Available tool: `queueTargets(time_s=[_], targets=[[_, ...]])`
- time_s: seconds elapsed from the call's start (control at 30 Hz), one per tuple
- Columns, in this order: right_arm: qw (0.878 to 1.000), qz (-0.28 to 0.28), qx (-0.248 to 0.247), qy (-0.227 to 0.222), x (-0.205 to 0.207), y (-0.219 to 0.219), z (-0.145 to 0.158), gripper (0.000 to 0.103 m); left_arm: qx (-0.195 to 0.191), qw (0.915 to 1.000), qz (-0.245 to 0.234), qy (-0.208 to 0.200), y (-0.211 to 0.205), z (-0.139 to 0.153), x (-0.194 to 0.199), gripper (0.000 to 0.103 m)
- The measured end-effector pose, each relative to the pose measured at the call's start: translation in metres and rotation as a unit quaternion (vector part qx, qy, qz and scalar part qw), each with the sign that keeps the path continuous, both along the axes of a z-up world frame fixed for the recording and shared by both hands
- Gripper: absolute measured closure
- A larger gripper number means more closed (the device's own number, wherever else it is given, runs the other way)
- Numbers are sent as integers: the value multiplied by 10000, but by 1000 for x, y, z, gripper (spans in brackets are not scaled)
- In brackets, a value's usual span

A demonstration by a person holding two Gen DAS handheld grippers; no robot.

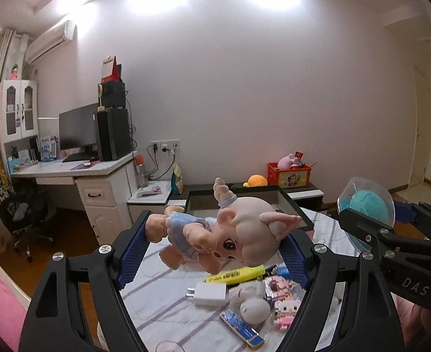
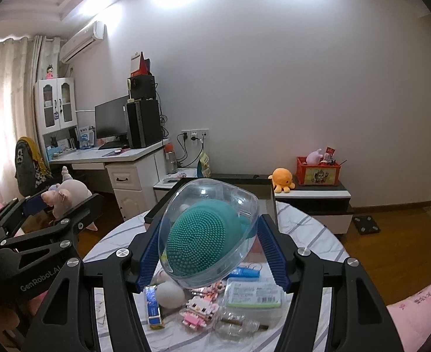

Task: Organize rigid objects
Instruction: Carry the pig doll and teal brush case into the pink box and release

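The rigid objects were mid-sort: two were aloft in the grippers, and the rest lay scattered on the striped cloth (image 1: 168, 302) of the round table. The left gripper (image 1: 215, 252) was clamped on a pig figurine (image 1: 233, 234) with a horn and blue dress, pads pressed at its legs and head. The right gripper (image 2: 209, 252) was clamped on a clear plastic case (image 2: 209, 231) enclosing a teal silicone brush. Both items were held above the table, in front of a dark-framed tray (image 1: 291, 205) at the far edge, judged to be the destination; nothing could be seen inside the part of it in view. Judged from this, the task was at an early stage, with most items still to be moved. The left wrist view alone showed a yellow highlighter (image 1: 238, 275) and a white plug adapter (image 1: 211, 293). The right wrist view alone showed a flat labelled container (image 2: 253, 293), a small glass bottle (image 2: 236, 325) and a blue tube (image 2: 244, 272). Both views showed the pink block figure (image 2: 199, 312), a white egg-shaped toy (image 2: 170, 293) and a blue-and-gold lighter-like case (image 2: 153, 312).
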State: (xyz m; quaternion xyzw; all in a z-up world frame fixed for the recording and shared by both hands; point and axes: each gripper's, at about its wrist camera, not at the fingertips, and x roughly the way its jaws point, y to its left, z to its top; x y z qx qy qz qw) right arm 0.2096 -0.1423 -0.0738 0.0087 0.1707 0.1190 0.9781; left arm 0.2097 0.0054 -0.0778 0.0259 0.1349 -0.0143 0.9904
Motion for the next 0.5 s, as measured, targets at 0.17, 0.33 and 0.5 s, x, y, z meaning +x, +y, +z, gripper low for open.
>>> queueTargets(time_s=[0.17, 0.33, 0.5], targets=[[10000, 1, -76, 36, 23, 1, 2, 38, 61, 10000, -16, 40, -2, 1, 26, 22], [9995, 72, -214, 234, 69, 4, 1, 38, 57, 9990, -192, 390, 3, -3, 86, 21], [9971, 128, -333, 677, 137, 4, -11, 38, 78, 9957, -279, 883, 7, -18, 158, 21]])
